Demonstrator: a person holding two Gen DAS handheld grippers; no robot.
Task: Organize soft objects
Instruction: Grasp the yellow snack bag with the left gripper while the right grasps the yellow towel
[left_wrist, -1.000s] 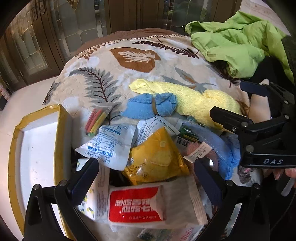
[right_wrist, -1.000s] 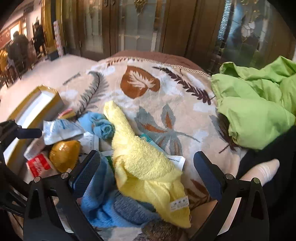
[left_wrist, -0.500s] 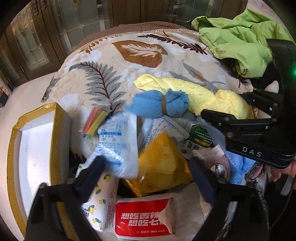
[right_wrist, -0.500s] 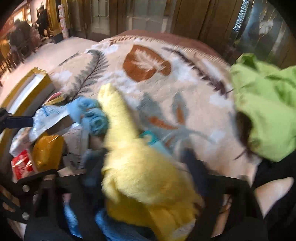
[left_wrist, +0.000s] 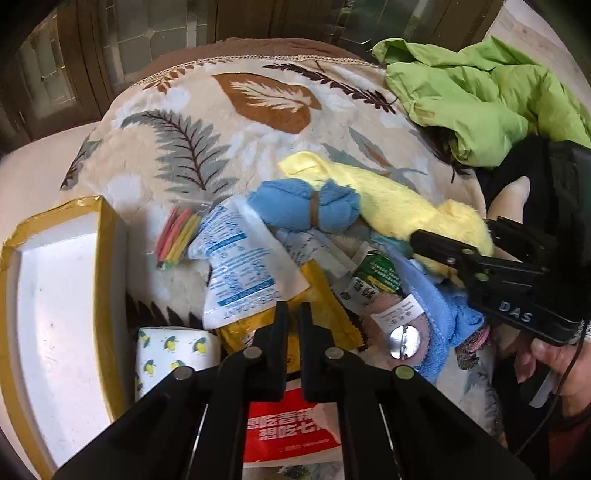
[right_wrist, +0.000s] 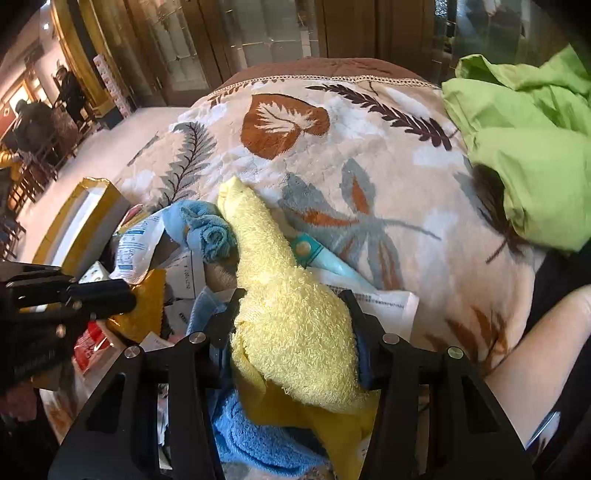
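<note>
A pile of soft things and packets lies on a leaf-patterned blanket (left_wrist: 229, 122). My right gripper (right_wrist: 293, 299) is shut on the yellow towel (right_wrist: 291, 317), which stretches away over the pile; it also shows in the left wrist view (left_wrist: 399, 206). A rolled blue cloth (left_wrist: 306, 206) tied with a band lies beside it. My left gripper (left_wrist: 291, 314) is shut on the edge of a yellow snack packet (left_wrist: 321, 295), under a white desiccant packet (left_wrist: 243, 266). A blue towel (right_wrist: 255, 439) lies under the yellow one.
A white box with yellow tape edges (left_wrist: 55, 306) stands at the left. A red wet-wipe pack (left_wrist: 291, 432), a lemon-print tissue pack (left_wrist: 170, 350) and coloured sticks (left_wrist: 177, 236) lie in the pile. A green jacket (left_wrist: 476, 85) lies at the back right.
Both grippers have closed: the left onto the yellow snack packet, the right onto the yellow towel. The right gripper moved forward over the towel.
</note>
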